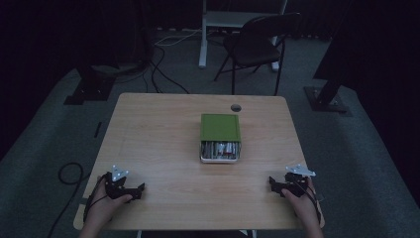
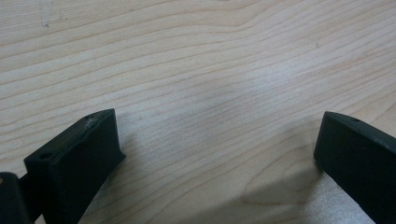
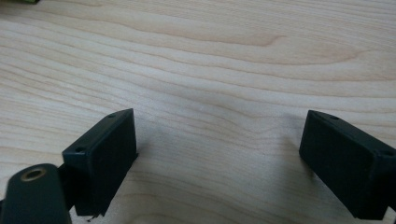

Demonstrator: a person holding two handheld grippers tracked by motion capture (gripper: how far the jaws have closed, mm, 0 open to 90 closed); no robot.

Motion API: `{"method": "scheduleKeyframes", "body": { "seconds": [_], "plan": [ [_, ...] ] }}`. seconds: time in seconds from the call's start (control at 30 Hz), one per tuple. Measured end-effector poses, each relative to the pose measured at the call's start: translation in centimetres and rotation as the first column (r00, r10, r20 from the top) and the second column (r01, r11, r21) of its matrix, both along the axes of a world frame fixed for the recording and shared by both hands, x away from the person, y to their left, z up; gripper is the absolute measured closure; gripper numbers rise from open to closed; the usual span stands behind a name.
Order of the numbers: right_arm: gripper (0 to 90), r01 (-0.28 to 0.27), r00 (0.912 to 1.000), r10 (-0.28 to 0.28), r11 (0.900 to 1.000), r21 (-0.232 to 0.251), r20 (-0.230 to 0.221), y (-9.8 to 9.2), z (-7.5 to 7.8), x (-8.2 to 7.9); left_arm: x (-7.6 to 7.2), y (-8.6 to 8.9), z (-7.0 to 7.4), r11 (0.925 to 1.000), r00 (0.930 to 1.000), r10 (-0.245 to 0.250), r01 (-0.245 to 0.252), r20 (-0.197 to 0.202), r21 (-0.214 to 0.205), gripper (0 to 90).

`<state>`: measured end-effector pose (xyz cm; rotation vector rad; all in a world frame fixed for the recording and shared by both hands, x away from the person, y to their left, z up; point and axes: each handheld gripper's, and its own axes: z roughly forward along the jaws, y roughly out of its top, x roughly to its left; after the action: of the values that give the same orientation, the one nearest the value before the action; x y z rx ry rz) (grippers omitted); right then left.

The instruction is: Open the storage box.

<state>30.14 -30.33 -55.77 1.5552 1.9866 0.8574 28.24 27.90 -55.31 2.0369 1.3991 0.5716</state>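
Left tongs (image 2: pixel 219 149): jaws spread wide, nothing between them, just bare wood grain of the counter (image 2: pixel 196 65). Both jaw tips sit low against the surface, casting soft shadows. In the high view the left tongs (image 1: pixel 140 191) rest at the near left corner of the counter, held by the left hand (image 1: pixel 106 201), grey plate on top, jaws aimed right toward the middle.

Right tongs (image 3: pixel 218 144): jaws also spread wide, empty, only wood between them. A sliver of green shows at the top left edge of the right gripper view, too little to tell what it is. In the high view the right tongs (image 1: pixel 272 182) lie at the near right corner, held by the right hand (image 1: pixel 303 198), grey plate on top, jaws aimed left. Both tongs are well apart from each other and from the box.

Box (image 1: pixel 220 138): green lid, white base, at the counter's centre, slightly toward the far side. Lid sits slid toward the far edge, so the near part is uncovered; contents there are packed, greyish, too dim to identify. Round hole (image 1: pixel 236 107) in the counter just beyond the box.

Around: cable (image 1: pixel 69 173) looped on the floor at left, trailing off the left tongs. Folding chair (image 1: pixel 257 44) past the far edge, white stand (image 1: pixel 203 34) beside it, dark stand feet on both sides. Room is dim, grey carpet.
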Motion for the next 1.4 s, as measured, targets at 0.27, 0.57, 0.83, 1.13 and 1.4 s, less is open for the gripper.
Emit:
{"method": "scheduleKeyframes", "body": {
  "seconds": [0.27, 0.57, 0.83, 1.13, 1.4],
  "plan": [
    [10.6, 0.000, 1.0000, 0.000, 1.0000, 0.001, 0.001, 0.0, 0.0, 0.0, 0.1, -0.1, 0.0, 0.9999, 0.9999, -0.016, 0.016, 0.001, 0.001, 1.2],
    [10.6, 0.000, 1.0000, 0.000, 1.0000, 0.001, 0.000, 0.0, 0.0, 0.0, 0.4, -1.1, 0.1, 0.9943, 0.9943, -0.097, 0.095, 0.044, 0.049, 1.2],
    [10.6, 0.000, 1.0000, 0.000, 1.0000, 0.001, 0.000, 0.0, 0.0, 0.0, 0.6, -2.5, 0.2, 0.9852, 0.9860, -0.152, 0.145, 0.069, 0.091, 1.2],
    [10.6, 0.000, 1.0000, 0.000, 1.0000, 0.001, 0.000, 0.0, 0.0, 0.0, 1.0, -4.5, 0.7, 0.9684, 0.9693, -0.228, 0.216, 0.092, 0.125, 1.3],
    [10.6, 0.000, 1.0000, 0.000, 1.0000, 0.001, 0.001, 0.0, 0.0, 0.0, 1.2, -6.6, 1.4, 0.9455, 0.9456, -0.299, 0.275, 0.129, 0.174, 1.3]
  ]
}}
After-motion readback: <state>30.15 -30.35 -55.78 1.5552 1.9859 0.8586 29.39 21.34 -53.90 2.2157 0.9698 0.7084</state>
